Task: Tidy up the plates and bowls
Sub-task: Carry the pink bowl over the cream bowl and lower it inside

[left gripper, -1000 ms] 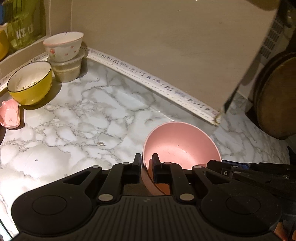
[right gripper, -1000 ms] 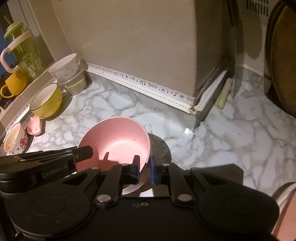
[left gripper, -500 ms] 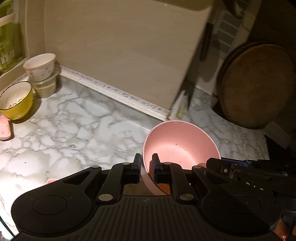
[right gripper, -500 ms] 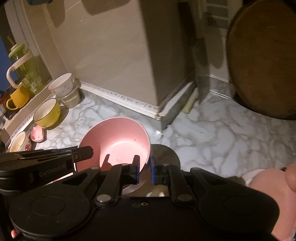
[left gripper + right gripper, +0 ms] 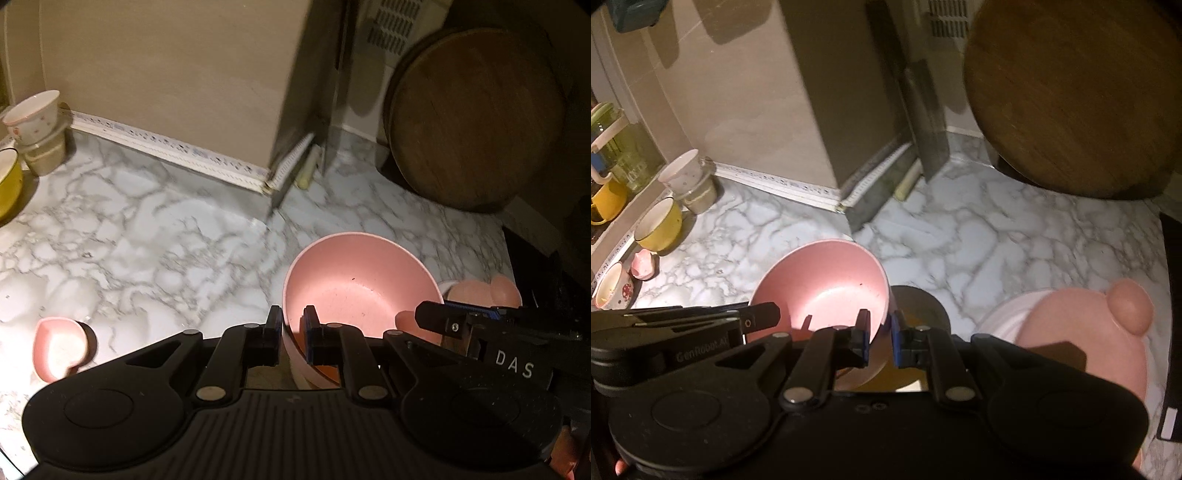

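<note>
Together now: left gripper [image 5: 291, 328] clamped on pink bowl's [image 5: 360, 288] near rim, right gripper [image 5: 878, 332] clamped on its opposite rim. Eared pink dish [image 5: 1082, 332] just right of right gripper, on marble counter [image 5: 979, 236].

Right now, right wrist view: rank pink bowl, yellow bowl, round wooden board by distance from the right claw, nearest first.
1. Pink bowl: its rim sits between the right claw's fingers.
2. Yellow bowl: far left, on the marble counter.
3. Round wooden board: back right, leaning upright.
</note>
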A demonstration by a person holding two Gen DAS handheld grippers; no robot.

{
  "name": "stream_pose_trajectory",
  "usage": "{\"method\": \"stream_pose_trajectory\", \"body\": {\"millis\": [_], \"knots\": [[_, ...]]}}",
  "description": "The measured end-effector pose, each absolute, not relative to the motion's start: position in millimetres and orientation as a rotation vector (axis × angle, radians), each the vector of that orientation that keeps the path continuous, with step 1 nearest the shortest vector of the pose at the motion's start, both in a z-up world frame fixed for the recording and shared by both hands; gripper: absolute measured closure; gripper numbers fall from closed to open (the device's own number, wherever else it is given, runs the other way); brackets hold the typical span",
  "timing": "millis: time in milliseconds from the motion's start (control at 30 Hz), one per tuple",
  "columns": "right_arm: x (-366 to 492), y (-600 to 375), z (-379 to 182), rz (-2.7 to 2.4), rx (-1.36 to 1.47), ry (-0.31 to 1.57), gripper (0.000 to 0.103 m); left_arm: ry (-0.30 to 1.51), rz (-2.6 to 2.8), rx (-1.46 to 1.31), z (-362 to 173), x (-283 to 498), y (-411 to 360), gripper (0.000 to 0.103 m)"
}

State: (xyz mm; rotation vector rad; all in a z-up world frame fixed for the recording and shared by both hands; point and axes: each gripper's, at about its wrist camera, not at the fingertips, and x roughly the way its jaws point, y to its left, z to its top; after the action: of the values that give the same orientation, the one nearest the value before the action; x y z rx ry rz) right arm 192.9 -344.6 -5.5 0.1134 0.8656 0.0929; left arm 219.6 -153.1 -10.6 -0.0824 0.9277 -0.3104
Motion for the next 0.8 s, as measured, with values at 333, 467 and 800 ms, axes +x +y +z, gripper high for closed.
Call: {"method": "stream_pose_trajectory", "body": {"millis": [333, 467, 800], "knots": [[188.5, -358.4, -26.4, 0.073, 0.125, 0.913, 0.093, 0.946, -0.304, -0.035, -28.4, 212.9, -173.0, 0.092], [190.1, -361.7, -31.1, 0.068, 0.132, 0.924, 0.093, 0.946, -0.301, -0.024, -32.1, 213.5, -177.7, 0.092], [194.0, -365.6, -37.5, 0.058, 0.139, 0.935, 0.093, 0.95, -0.298, -0.004, -41.5, 218.3, -183.2, 0.092]]}}
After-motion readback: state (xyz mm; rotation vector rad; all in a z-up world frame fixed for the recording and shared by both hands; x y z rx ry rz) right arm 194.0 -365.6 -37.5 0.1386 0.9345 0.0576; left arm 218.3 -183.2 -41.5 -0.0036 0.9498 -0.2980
